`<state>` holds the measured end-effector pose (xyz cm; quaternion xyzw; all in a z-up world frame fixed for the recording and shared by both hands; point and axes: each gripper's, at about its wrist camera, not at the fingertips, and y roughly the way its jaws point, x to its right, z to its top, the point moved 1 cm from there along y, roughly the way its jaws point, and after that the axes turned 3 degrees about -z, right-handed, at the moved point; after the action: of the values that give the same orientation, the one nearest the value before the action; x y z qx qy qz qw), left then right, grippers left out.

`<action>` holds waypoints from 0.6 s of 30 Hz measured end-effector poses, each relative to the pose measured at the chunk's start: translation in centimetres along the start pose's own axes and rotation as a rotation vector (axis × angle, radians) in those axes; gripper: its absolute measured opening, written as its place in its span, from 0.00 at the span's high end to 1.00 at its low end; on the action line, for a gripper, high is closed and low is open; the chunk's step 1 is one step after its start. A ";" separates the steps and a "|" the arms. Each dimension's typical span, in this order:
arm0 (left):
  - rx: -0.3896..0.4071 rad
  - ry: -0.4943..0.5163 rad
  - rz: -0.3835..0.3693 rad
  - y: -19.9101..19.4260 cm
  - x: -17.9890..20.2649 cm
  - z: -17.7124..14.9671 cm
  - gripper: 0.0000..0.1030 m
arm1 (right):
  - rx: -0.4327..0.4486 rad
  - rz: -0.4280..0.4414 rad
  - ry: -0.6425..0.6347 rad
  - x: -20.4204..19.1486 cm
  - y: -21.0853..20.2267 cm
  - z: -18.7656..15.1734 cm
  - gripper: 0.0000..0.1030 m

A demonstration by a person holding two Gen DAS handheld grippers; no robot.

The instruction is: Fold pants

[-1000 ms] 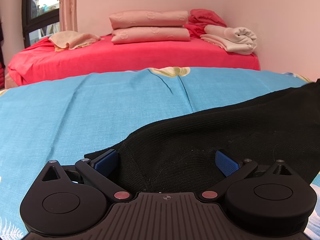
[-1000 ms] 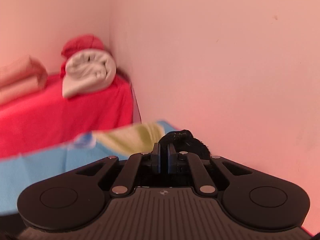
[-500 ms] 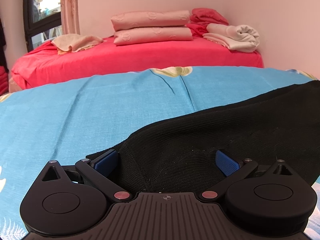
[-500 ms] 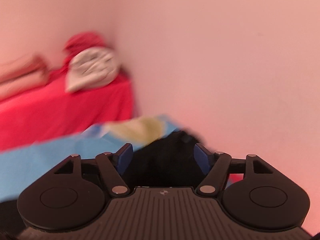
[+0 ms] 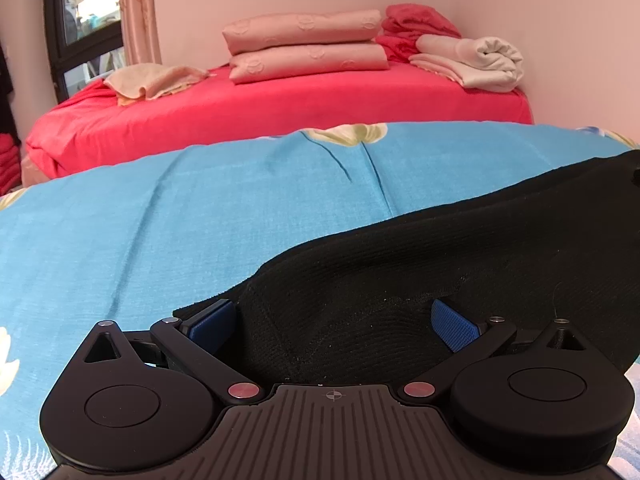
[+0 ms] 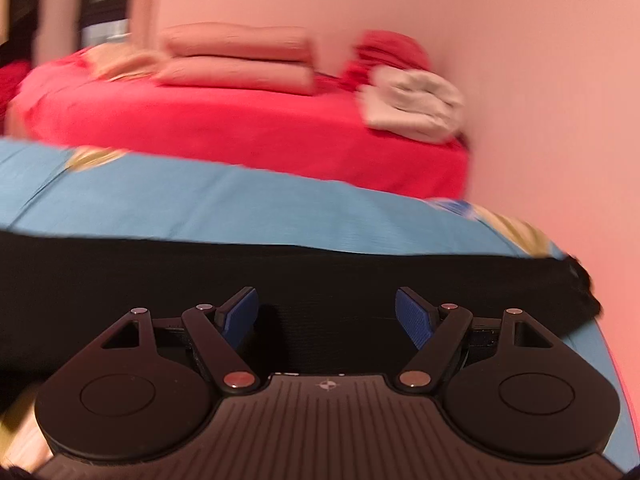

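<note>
Black knit pants (image 5: 420, 272) lie on a blue flowered sheet (image 5: 160, 220), stretching from front centre to the right edge in the left wrist view. My left gripper (image 5: 334, 322) is open, its blue pads either side of the pants' near end, low over the cloth. In the right wrist view the pants (image 6: 280, 276) form a flat black band across the sheet (image 6: 240, 208). My right gripper (image 6: 326, 314) is open and empty, just above the band.
Behind the blue sheet is a red bed (image 5: 280, 108) with stacked pink pillows (image 5: 304, 52), a rolled white blanket (image 5: 472, 62) and a beige cloth (image 5: 152, 80). A pink wall (image 6: 540, 80) runs close on the right. A window (image 5: 84, 20) is at far left.
My right gripper opened and let go of the pants' end, then swung left to face the bed. The pants' far end settled onto the sheet. My left gripper stayed open in place.
</note>
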<state>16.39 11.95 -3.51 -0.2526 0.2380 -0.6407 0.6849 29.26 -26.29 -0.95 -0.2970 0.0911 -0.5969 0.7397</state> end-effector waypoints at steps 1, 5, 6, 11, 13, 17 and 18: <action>0.000 0.000 0.000 0.0 0.0 0.0 0.00 | 0.004 0.016 -0.017 -0.5 -0.1 0.0 0.23; 0.000 0.000 0.000 0.0 0.0 0.0 0.00 | -0.049 0.051 -0.003 0.1 1.6 -1.0 0.21; 0.000 0.000 0.000 0.0 0.0 0.0 0.00 | -0.054 0.050 0.015 1.0 2.1 -1.3 0.14; 0.000 0.000 0.000 0.0 0.0 0.0 0.00 | -0.044 -0.025 0.303 7.2 2.2 -1.2 0.10; -0.001 0.000 0.001 0.0 0.0 0.0 0.00 | -0.025 -0.030 0.353 7.1 1.3 -0.9 0.14; -0.001 0.000 0.000 0.0 0.0 0.0 0.00 | 0.004 -0.032 0.270 4.3 -0.6 0.2 0.14; 0.000 0.000 0.000 0.0 0.0 0.0 0.00 | 0.009 0.010 0.280 3.7 -1.2 0.4 0.14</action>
<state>16.33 11.92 -3.52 -0.2526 0.2380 -0.6407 0.6849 29.46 -29.79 0.89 -0.2071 0.1922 -0.6293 0.7240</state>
